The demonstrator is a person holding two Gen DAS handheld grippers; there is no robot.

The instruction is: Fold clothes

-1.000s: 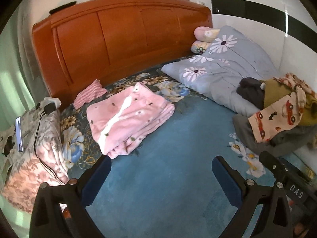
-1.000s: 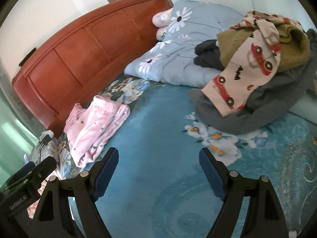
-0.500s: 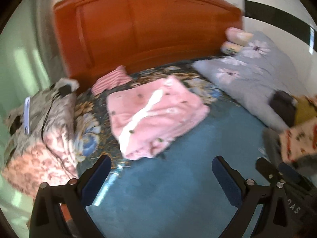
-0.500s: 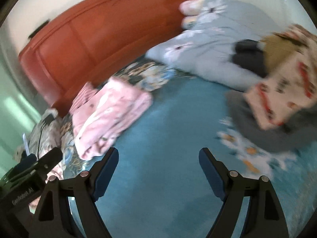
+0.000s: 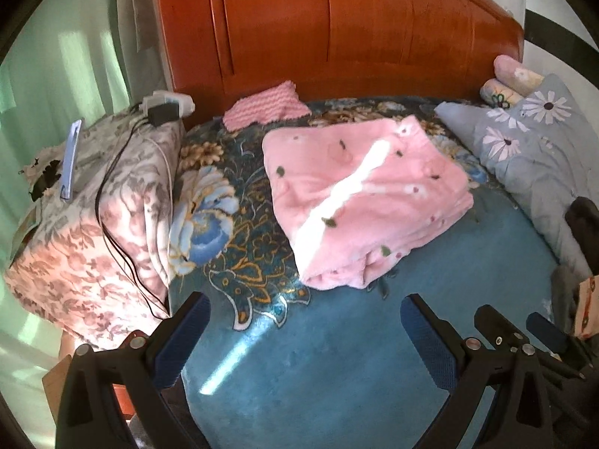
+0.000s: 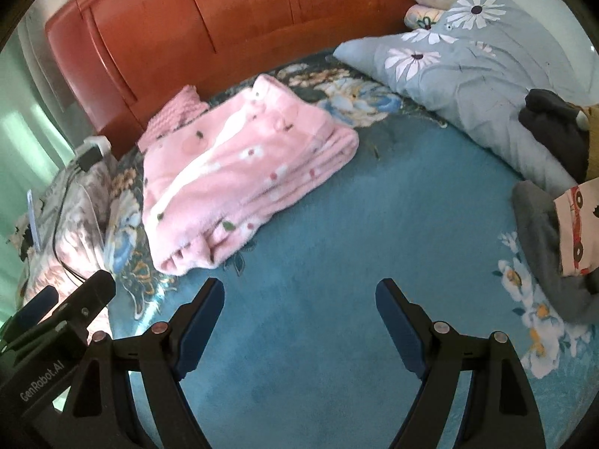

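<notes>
A folded pink fleece garment (image 5: 367, 202) with small flowers lies on the blue bed cover, ahead of both grippers; it also shows in the right wrist view (image 6: 239, 176). My left gripper (image 5: 305, 340) is open and empty, low over the cover, short of the garment. My right gripper (image 6: 299, 321) is open and empty beside it. A heap of unfolded clothes (image 6: 554, 202), grey, dark and a car-print piece, lies at the right edge.
An orange wooden headboard (image 5: 337, 26) stands behind. A small pink knit piece (image 5: 265, 106) lies by it. A grey daisy quilt (image 6: 468, 60) and pillows are at the back right. A floral folded quilt (image 5: 93, 217) with a charger and cables is on the left.
Both grippers have swung left and moved closer to the pink garment, which now fills more of each view. The clothes heap has slid to the right edge. Both stay open.
</notes>
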